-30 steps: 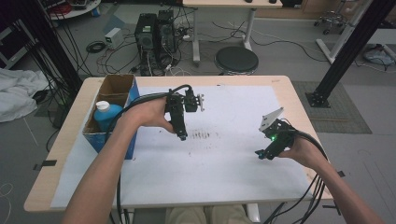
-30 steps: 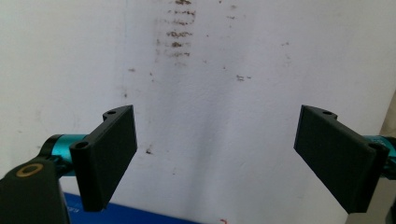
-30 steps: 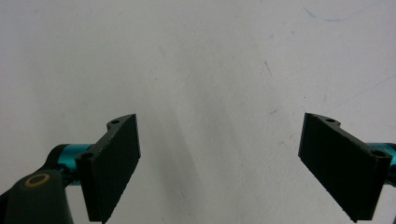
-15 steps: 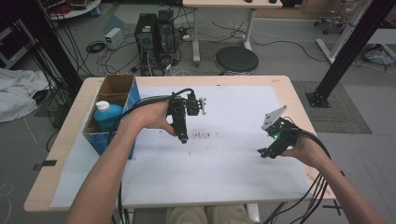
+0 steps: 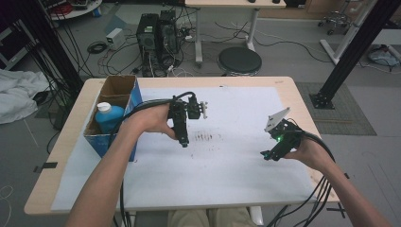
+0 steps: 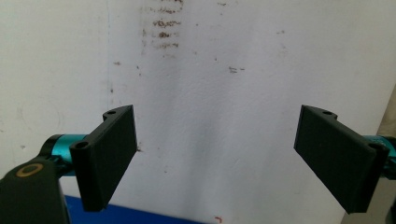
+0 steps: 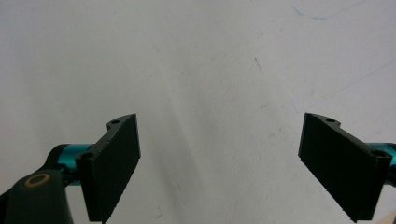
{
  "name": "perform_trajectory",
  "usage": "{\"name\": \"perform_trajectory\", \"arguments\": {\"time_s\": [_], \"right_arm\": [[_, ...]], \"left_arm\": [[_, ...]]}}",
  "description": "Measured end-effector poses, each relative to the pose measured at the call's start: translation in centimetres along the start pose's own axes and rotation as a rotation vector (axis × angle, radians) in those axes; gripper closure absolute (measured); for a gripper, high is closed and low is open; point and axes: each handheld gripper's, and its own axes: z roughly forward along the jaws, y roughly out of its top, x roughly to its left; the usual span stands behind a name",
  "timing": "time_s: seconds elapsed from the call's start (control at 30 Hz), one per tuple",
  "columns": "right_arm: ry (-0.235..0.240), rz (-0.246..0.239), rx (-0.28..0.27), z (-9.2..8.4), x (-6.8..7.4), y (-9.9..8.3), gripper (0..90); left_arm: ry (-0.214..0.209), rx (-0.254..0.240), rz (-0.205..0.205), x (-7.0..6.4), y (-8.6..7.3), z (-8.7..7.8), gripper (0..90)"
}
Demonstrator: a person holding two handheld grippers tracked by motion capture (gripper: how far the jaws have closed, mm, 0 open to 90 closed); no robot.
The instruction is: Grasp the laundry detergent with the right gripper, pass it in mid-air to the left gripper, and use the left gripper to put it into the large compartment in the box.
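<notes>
A white paper sheet (image 5: pixel 227 179) covers most of the wooden table (image 5: pixel 293 90). My left gripper (image 5: pixel 184 142) is held over the sheet left of centre, pointing down and toward the near side, beside a patch of brown smudges (image 5: pixel 205 138). In the left gripper view the gripper (image 6: pixel 217 135) is open wide with nothing between its jaws, and the smudges (image 6: pixel 161 28) lie on the paper beyond. My right gripper (image 5: pixel 265 155) hovers over the sheet's right part, a green light on its body. In the right gripper view it (image 7: pixel 219 140) is open over bare paper.
An open cardboard box with blue sides (image 5: pixel 118 87) stands at the table's left edge and holds a blue bottle with a white cap (image 5: pixel 109 116). Beyond the table are a round stool (image 5: pixel 239 60), computer towers (image 5: pixel 158 33) and floor cables. A black frame post (image 5: pixel 350 52) stands at the right.
The left gripper has come slightly nearer and lower over the sheet. The right gripper has barely shifted.
</notes>
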Motion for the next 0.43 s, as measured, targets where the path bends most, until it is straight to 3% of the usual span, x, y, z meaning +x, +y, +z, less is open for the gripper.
{"name": "perform_trajectory", "arguments": {"time_s": [0.27, 0.43], "right_arm": [[-0.003, 0.001, -0.005, -0.09, 0.12, -0.12, 12.0], [-0.004, 0.009, -0.008, 0.09, 0.17, -0.44, 12.0]], "left_arm": [[0.011, -0.008, 0.0, -0.27, 0.1, 0.15, 13.3], [0.041, -0.053, -0.026, -0.57, -0.62, 0.97, 13.3]]}}
